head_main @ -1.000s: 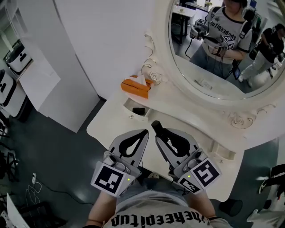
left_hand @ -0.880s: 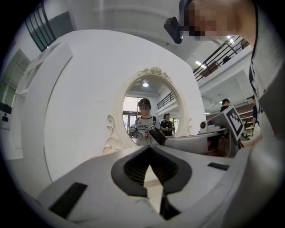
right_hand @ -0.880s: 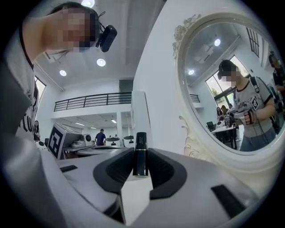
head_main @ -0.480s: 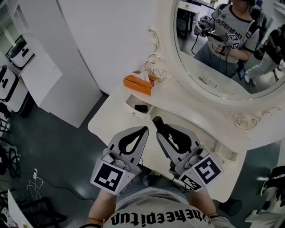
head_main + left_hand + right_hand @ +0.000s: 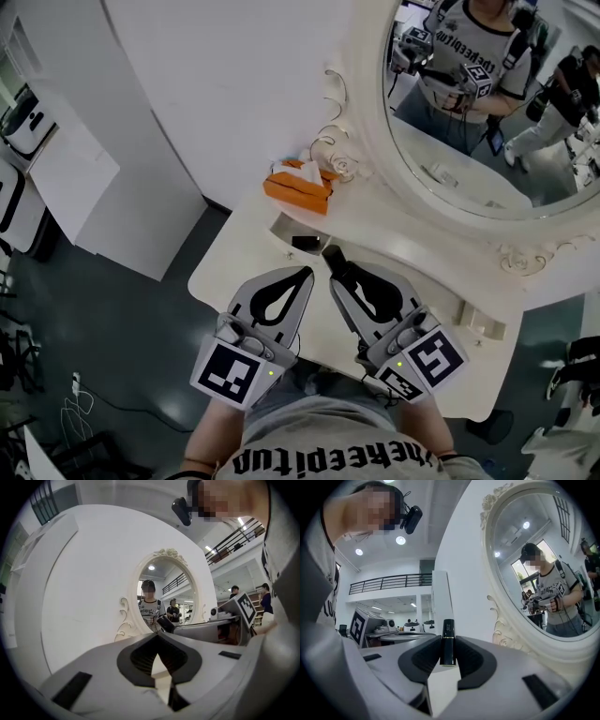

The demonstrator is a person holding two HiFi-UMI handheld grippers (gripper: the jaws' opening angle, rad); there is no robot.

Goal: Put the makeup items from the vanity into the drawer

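My right gripper (image 5: 334,265) is shut on a slim black makeup tube (image 5: 329,257), whose end sticks out past the jaw tips. In the right gripper view the tube (image 5: 448,639) stands upright between the two pads of the right gripper (image 5: 448,649). Just beyond the tube's tip, the small vanity drawer (image 5: 281,223) is open, with a dark item (image 5: 306,243) lying inside. Beside it to the left, my left gripper (image 5: 306,273) hovers over the cream vanity top (image 5: 234,267), jaws shut with nothing in them; the left gripper (image 5: 157,637) shows its tips meeting.
An orange tissue box (image 5: 298,186) sits on the vanity behind the drawer. The large oval mirror (image 5: 487,122) with its carved cream frame rises at the back right. A white wall (image 5: 216,84) stands at the left, with grey floor (image 5: 103,319) below the vanity's edge.
Both grippers sit a little nearer the open drawer than before. The right gripper's hold on the tube is unchanged, and the left stays shut.
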